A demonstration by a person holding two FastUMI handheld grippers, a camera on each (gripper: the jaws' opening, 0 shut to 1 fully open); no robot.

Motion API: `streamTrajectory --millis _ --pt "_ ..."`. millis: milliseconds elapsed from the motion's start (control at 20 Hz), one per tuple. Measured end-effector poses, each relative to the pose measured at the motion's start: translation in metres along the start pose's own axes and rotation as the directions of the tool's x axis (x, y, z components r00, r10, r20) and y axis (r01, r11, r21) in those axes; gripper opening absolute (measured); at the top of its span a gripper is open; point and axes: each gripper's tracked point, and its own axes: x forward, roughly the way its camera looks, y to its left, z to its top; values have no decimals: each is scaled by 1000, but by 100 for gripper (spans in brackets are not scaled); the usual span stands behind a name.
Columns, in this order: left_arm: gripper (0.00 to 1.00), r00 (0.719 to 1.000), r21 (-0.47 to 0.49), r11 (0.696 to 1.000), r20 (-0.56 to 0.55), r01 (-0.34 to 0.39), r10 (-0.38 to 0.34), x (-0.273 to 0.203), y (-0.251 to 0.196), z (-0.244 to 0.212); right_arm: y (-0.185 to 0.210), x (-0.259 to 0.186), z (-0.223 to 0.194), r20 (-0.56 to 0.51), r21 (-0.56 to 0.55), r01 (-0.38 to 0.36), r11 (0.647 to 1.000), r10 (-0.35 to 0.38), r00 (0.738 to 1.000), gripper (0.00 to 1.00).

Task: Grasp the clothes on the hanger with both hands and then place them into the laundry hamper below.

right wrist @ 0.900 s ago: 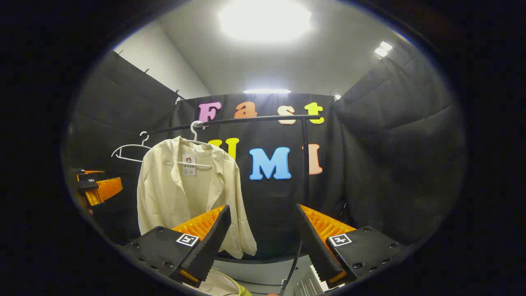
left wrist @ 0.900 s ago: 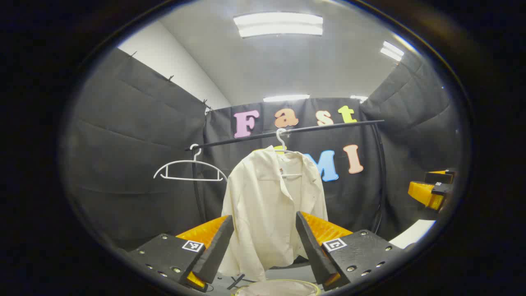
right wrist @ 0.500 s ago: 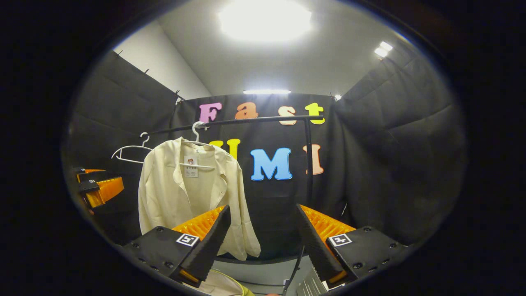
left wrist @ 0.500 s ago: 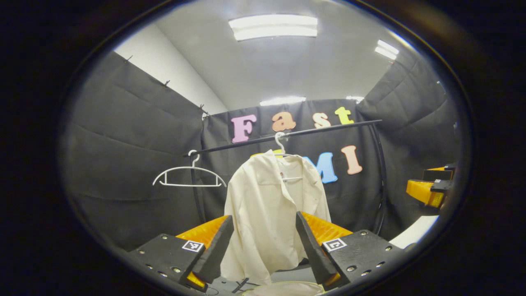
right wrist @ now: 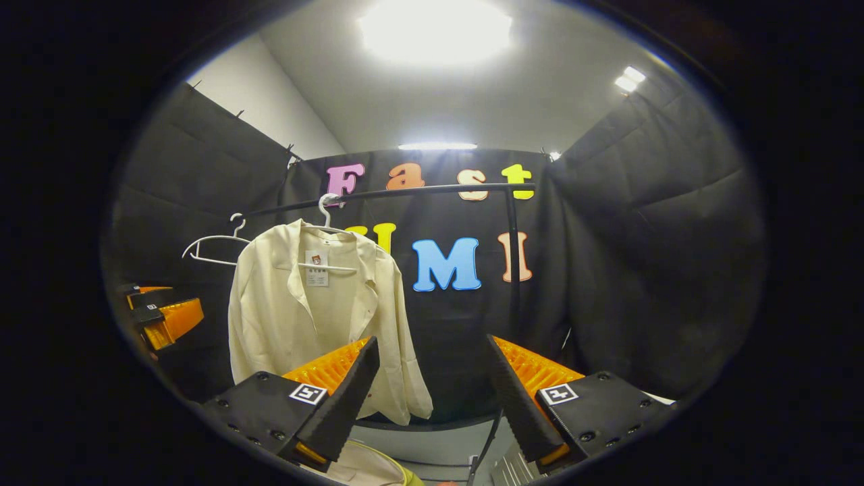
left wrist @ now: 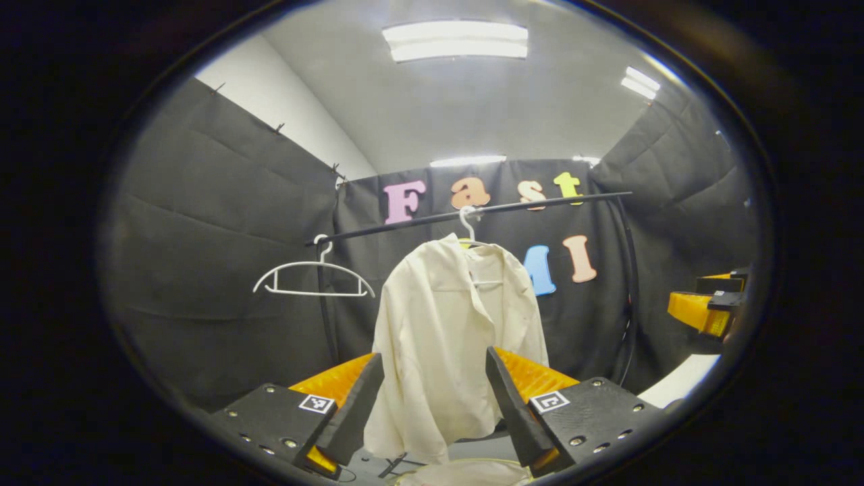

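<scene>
A cream shirt hangs on a white hanger from a black rail. My left gripper is open, with the shirt seen between its fingers, still some way off. My right gripper is open too, aimed to the right of the shirt, whose hem edge lies behind its left finger. The hamper rim peeks in at the bottom of both views. Each gripper also appears at the edge of the other's view: right gripper, left gripper.
An empty white hanger hangs on the rail left of the shirt. The rail's upright post stands at the right end. Black cloth walls close in on all sides. A pale floor strip lies under the rack.
Both views have shifted slightly; the shirt and rail sit a little higher and look slightly larger than half a second ago. Both grippers stay open.
</scene>
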Motion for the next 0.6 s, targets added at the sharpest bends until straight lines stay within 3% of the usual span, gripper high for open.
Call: streamTrajectory --millis 600 --pt "89 999 -7 999 13 -37 37 7 7 4 23 33 10 38 6 -41 999 41 998 98"
